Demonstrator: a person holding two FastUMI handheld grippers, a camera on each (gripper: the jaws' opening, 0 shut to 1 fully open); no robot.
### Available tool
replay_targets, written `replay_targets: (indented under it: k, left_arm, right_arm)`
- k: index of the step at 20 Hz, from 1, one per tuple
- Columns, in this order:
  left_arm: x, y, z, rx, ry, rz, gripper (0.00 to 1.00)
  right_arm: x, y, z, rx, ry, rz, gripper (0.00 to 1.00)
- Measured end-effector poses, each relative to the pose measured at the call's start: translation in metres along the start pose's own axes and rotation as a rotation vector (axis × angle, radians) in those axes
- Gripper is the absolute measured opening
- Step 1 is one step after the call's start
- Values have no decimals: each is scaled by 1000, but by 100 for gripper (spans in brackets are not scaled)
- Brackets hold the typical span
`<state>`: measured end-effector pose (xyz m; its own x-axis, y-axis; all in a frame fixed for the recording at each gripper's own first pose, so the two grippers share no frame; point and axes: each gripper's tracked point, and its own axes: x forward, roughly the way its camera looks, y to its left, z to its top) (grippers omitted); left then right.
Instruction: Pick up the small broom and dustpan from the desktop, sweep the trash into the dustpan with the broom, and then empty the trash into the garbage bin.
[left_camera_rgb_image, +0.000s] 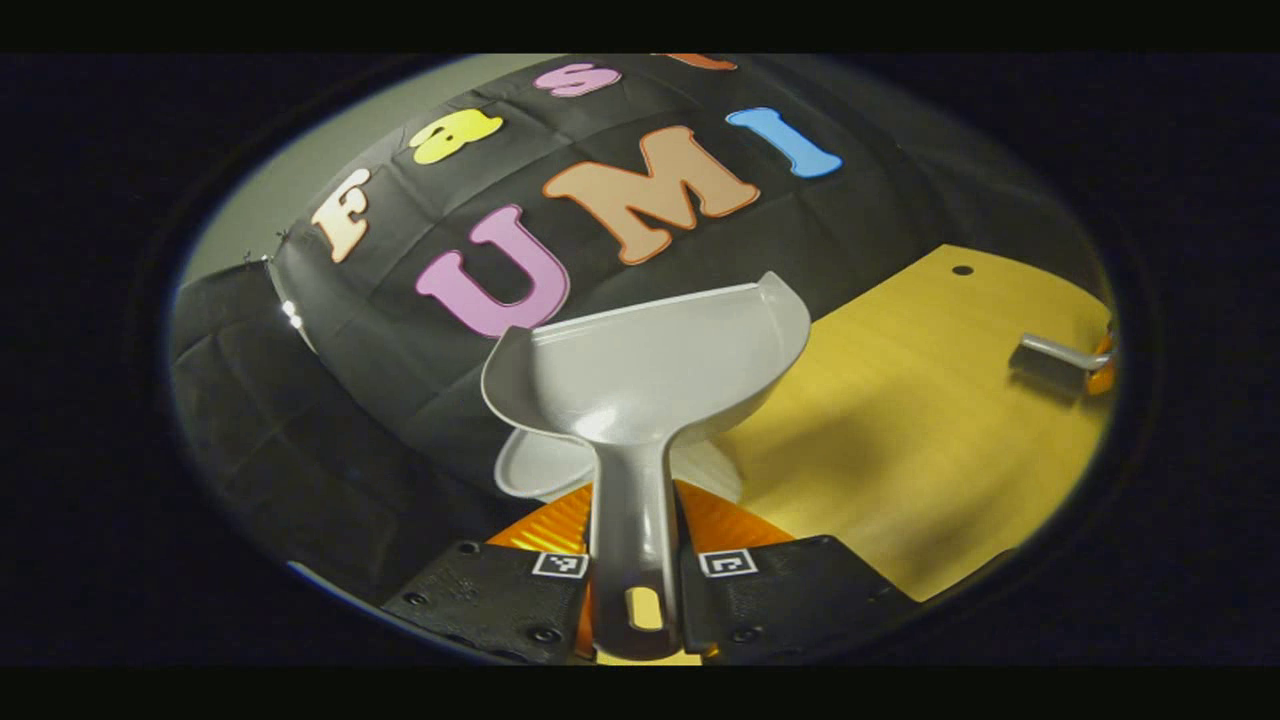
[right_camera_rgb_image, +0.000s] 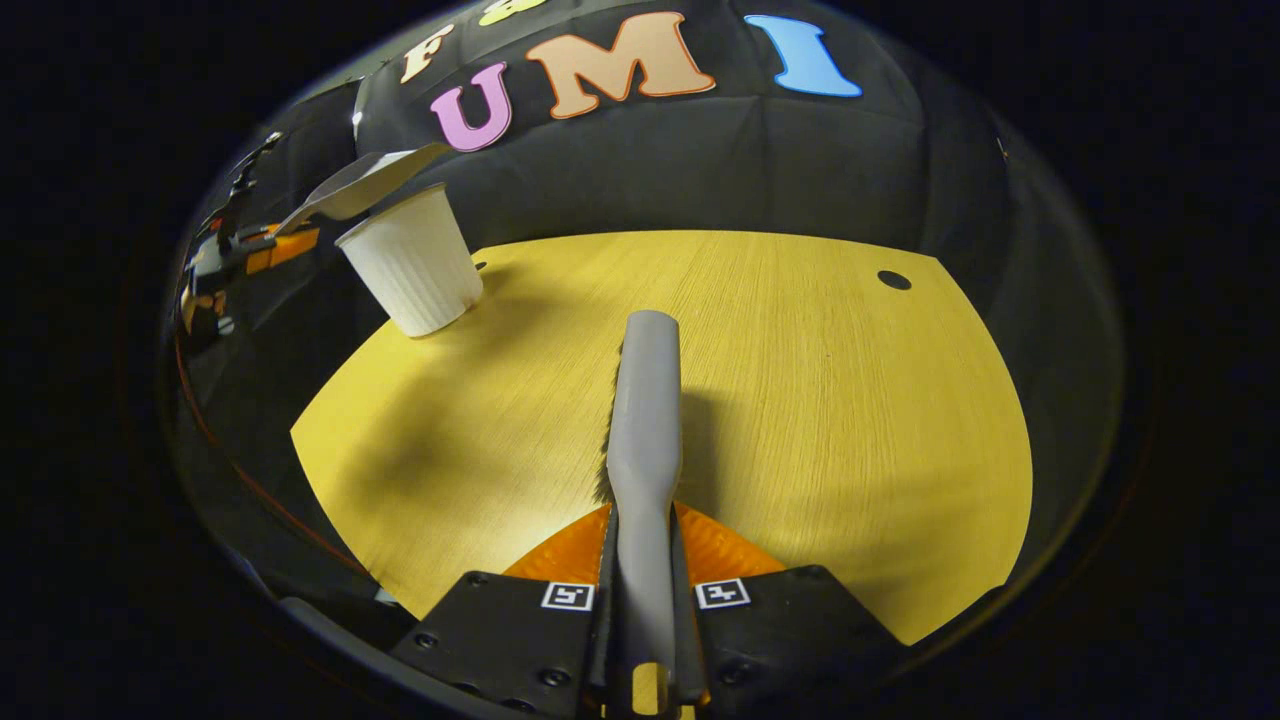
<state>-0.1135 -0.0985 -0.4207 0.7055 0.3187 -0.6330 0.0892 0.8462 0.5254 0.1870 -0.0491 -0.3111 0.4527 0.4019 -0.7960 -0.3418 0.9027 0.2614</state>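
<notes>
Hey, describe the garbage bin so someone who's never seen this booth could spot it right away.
Start at the yellow wooden desktop in the right gripper view and go to its far left corner. The garbage bin stands there near the edge, a white ribbed cup-shaped tub, wider at the top. The grey dustpan hangs over it, and it is the only white thing on the desktop.

— Where is the dustpan (left_camera_rgb_image: 650, 375)?
— In the left gripper (left_camera_rgb_image: 640, 570), raised over the bin (right_camera_rgb_image: 412, 262), which stands at the desktop's (right_camera_rgb_image: 800, 400) far left corner.
— And the broom (right_camera_rgb_image: 645, 400)?
— In the right gripper (right_camera_rgb_image: 645, 600), lying above the desktop's middle.
</notes>
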Motion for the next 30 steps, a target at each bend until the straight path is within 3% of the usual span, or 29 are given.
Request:
replay_targets:
  k: [3,7,11,12,15,23,28,29,30]
  left_arm:
    - [-2,-56,-3,-74,4,-91,26]
    - [-6,-114,-27,-94,58,-178,26]
    - [-13,-170,-70,-127,146,-247,26]
    - [-16,-181,-82,-135,174,-265,25]
    - [-23,-209,-110,-141,239,-296,27]
    - [-27,-234,-143,-175,373,-256,26]
    - [-28,-232,-141,-178,423,-260,27]
    - [-28,-234,-144,-175,426,-258,28]
    - [-30,-234,-144,-177,422,-257,29]
  right_arm:
    - [1,-1,2,3,-5,-14,21]
    - [3,1,0,25,-3,-40,22]
    - [2,-2,-1,20,9,-110,21]
    - [2,-2,-1,20,12,-129,17]
    - [-3,-3,3,0,10,-192,21]
    - [-6,-5,4,-80,57,-306,17]
    - [-8,-8,-4,-123,106,-326,22]
    - [-9,-7,-9,-115,121,-321,18]
    - [-12,-6,-11,-107,141,-321,22]
